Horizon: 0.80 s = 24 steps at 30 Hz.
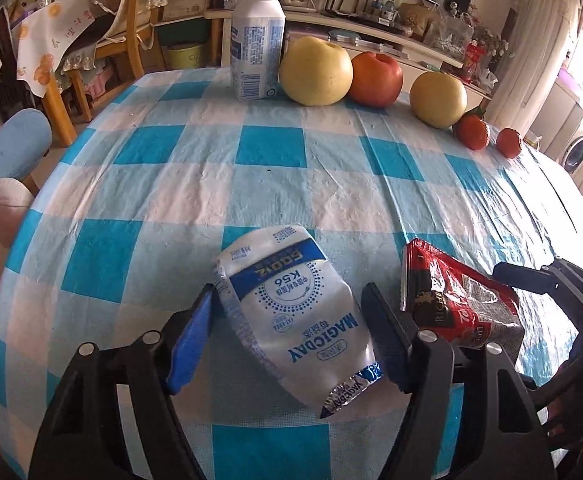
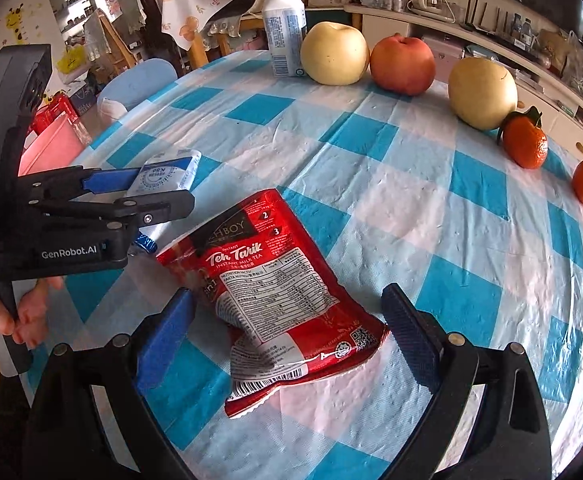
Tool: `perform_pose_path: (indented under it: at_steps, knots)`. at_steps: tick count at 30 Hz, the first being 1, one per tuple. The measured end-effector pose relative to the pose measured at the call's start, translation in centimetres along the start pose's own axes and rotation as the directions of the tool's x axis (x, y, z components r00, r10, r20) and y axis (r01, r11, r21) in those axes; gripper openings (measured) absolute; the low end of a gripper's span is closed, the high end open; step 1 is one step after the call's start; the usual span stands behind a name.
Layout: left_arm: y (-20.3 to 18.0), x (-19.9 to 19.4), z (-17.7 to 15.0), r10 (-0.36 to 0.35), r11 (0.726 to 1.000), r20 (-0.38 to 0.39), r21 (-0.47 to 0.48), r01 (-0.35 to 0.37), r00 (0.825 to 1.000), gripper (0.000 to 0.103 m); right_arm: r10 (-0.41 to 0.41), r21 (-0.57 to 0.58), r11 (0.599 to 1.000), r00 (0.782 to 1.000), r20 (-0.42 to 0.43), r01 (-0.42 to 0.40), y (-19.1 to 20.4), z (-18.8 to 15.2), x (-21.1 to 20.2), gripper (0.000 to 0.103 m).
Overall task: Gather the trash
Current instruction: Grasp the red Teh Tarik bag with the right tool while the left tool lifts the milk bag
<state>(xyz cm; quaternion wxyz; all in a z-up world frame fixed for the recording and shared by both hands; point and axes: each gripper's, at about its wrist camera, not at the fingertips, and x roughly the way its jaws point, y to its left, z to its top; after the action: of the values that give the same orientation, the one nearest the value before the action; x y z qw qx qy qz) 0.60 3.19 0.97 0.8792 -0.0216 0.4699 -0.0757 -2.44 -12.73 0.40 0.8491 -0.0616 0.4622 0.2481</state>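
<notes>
A crumpled white and blue milk pouch (image 1: 295, 316) lies on the checked tablecloth (image 1: 211, 184). My left gripper (image 1: 291, 336) is open with its fingers on either side of the pouch; I cannot tell if they touch it. A red Teh Tarik milk tea packet (image 2: 279, 296) lies flat beside it and also shows in the left wrist view (image 1: 455, 300). My right gripper (image 2: 287, 336) is open and straddles the packet's near end. The left gripper (image 2: 147, 192) and the pouch (image 2: 171, 172) show at the left of the right wrist view.
At the table's far edge stand a white bottle (image 1: 257, 40), two yellow pears (image 1: 315, 70) (image 1: 437, 98), a red apple (image 1: 375, 78) and two tangerines (image 1: 471, 131) (image 1: 508, 143). Chairs (image 1: 11, 152) stand to the left. Shelves (image 1: 371, 28) run behind.
</notes>
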Motion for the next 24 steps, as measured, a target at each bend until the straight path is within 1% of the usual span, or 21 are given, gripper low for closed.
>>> perform_pose_path:
  at_steps: [6,8,10,12,18,20,24]
  knots:
    - [0.1,-0.1,0.0,-0.004,1.0,0.003,0.004,0.004,1.0,0.067,-0.03,-0.023,0.999,1.0,0.0,0.03,0.6,-0.3,0.2,0.094]
    - [0.2,-0.1,0.0,-0.014,1.0,0.003,0.0,0.014,1.0,0.067,-0.044,-0.023,0.999,0.999,0.001,0.044,0.7,-0.4,0.1,0.091]
    - [0.4,-0.1,0.0,-0.015,1.0,0.003,-0.003,0.015,1.0,0.067,-0.066,-0.035,0.997,0.998,0.003,0.066,0.9,-0.5,0.0,0.078]
    - [0.6,-0.2,-0.1,-0.019,1.0,0.004,-0.007,0.019,1.0,0.065,-0.086,-0.044,0.995,0.996,0.005,0.086,1.1,-0.5,-0.1,0.072]
    - [1.2,-1.2,0.0,-0.029,0.999,0.031,-0.015,0.03,0.999,0.065,-0.083,-0.032,0.996,0.996,0.022,0.083,1.1,-0.7,-0.4,0.064]
    - [1.5,-1.6,0.0,-0.032,0.999,0.039,-0.022,0.033,0.999,0.065,-0.077,-0.039,0.996,0.996,0.04,0.078,1.4,-0.7,-0.6,0.055]
    - [2.2,-2.3,0.0,-0.037,0.999,0.056,-0.03,0.039,0.998,0.065,-0.102,-0.042,0.994,0.994,0.049,0.104,1.8,-0.9,-0.5,0.054]
